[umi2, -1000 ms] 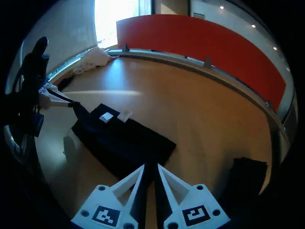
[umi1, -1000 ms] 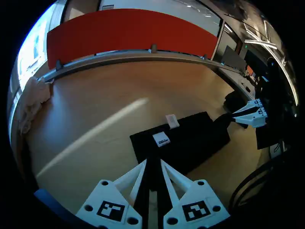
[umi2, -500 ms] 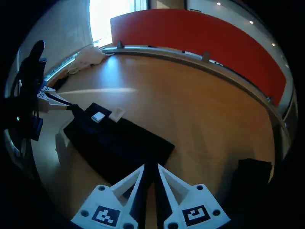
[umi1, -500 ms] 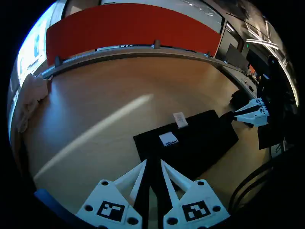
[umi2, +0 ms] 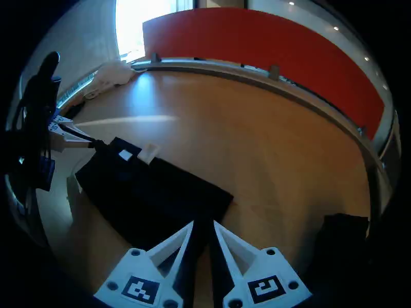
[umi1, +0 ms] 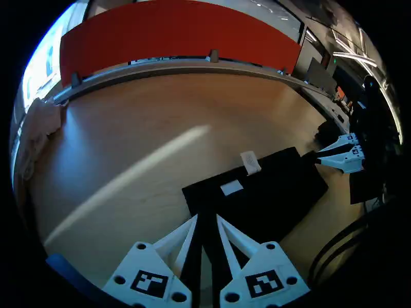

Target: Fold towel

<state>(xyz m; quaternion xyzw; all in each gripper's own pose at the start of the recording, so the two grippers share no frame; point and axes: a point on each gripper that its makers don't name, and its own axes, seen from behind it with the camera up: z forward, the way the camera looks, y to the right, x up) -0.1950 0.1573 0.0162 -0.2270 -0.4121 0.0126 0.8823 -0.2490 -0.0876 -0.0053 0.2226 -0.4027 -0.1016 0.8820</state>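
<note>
A black towel (umi1: 267, 192) hangs stretched between my two grippers over a wooden table (umi1: 154, 118). Two white labels (umi1: 250, 162) sit near its far edge. In the left gripper view my left gripper (umi1: 207, 226) is shut on the near corner, and the right gripper (umi1: 329, 154) holds the opposite corner at the right. In the right gripper view the towel (umi2: 149, 195) runs from my right gripper (umi2: 204, 230), shut on one corner, out to the left gripper (umi2: 85, 141) at the left, which pinches the other corner.
A red partition (umi1: 174, 36) and a metal rail (umi1: 169, 66) close the table's far edge. A pale cloth heap (umi2: 110, 74) lies at the far corner by the window. A dark folded cloth (umi2: 341, 236) lies on the table at the right.
The two grippers have drawn farther apart and the towel is pulled flatter and wider between them. Its labels have shifted along with the cloth.
</note>
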